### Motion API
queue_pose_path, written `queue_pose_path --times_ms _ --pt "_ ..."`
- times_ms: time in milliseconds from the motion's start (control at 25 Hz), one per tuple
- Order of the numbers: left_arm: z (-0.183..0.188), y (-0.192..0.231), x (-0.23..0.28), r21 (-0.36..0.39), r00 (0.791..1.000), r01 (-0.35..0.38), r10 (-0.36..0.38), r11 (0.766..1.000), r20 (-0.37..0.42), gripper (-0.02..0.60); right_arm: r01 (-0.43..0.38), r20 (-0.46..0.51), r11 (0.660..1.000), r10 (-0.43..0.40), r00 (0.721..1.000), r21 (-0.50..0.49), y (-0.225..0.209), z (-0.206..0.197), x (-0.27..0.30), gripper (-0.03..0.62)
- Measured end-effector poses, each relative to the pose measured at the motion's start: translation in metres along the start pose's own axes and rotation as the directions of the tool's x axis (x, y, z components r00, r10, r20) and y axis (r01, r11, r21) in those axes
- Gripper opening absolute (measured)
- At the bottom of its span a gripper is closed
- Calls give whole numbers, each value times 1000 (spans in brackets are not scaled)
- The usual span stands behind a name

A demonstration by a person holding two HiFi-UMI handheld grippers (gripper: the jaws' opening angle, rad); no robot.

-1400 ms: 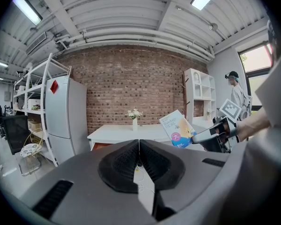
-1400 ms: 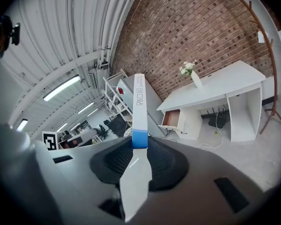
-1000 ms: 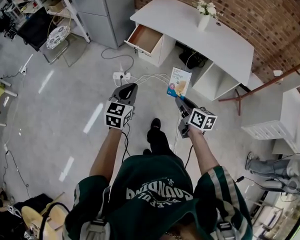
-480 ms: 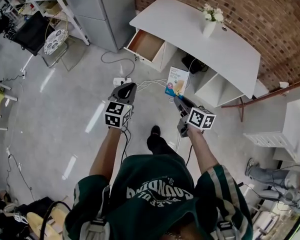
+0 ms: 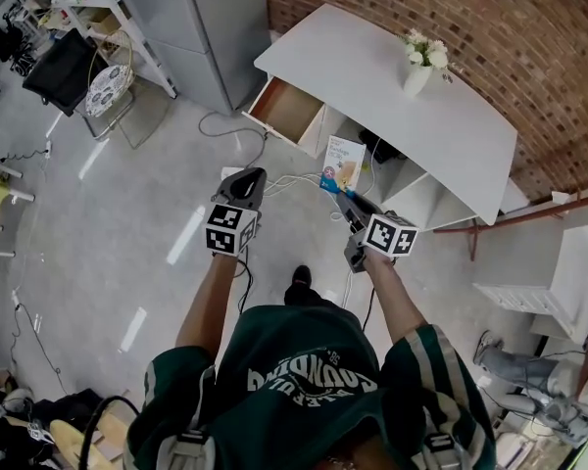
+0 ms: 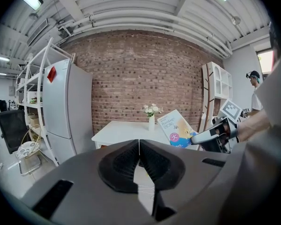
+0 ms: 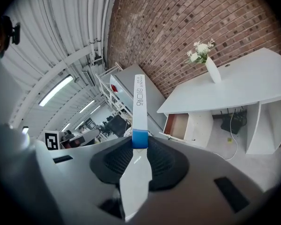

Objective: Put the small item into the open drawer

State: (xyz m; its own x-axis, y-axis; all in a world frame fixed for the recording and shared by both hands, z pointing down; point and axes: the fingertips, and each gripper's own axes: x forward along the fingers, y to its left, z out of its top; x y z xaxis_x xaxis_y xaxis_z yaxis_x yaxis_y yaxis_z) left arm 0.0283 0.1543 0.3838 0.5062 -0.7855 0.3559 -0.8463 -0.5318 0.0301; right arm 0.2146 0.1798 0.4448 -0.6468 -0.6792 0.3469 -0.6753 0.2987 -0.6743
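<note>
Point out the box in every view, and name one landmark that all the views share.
Head view: box at centre, in the right tool, in front of the desk.
Left gripper view: right of centre, face on, beside the vase.
Right gripper view: centre, edge-on, clamped between the jaws.
Shared landmark: the vase on the desk.

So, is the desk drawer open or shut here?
Open: the drawer juts out from the white desk, its brown inside exposed.
</note>
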Motion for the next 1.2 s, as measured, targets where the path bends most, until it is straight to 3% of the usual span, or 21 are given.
queue_pose_path --times_ms 480,720,1200 --pt "11 36 14 -20 997 -81 81 996 -13 18 -60 -73 998 60 996 6 -5 15 51 110" --pt "10 59 14 -44 994 -113 113 993 -14 18 -46 -82 999 46 996 5 -3 20 73 110" --pt "11 118 56 -66 997 -73 73 995 -12 18 -11 -102 1000 13 995 15 -5 37 137 110"
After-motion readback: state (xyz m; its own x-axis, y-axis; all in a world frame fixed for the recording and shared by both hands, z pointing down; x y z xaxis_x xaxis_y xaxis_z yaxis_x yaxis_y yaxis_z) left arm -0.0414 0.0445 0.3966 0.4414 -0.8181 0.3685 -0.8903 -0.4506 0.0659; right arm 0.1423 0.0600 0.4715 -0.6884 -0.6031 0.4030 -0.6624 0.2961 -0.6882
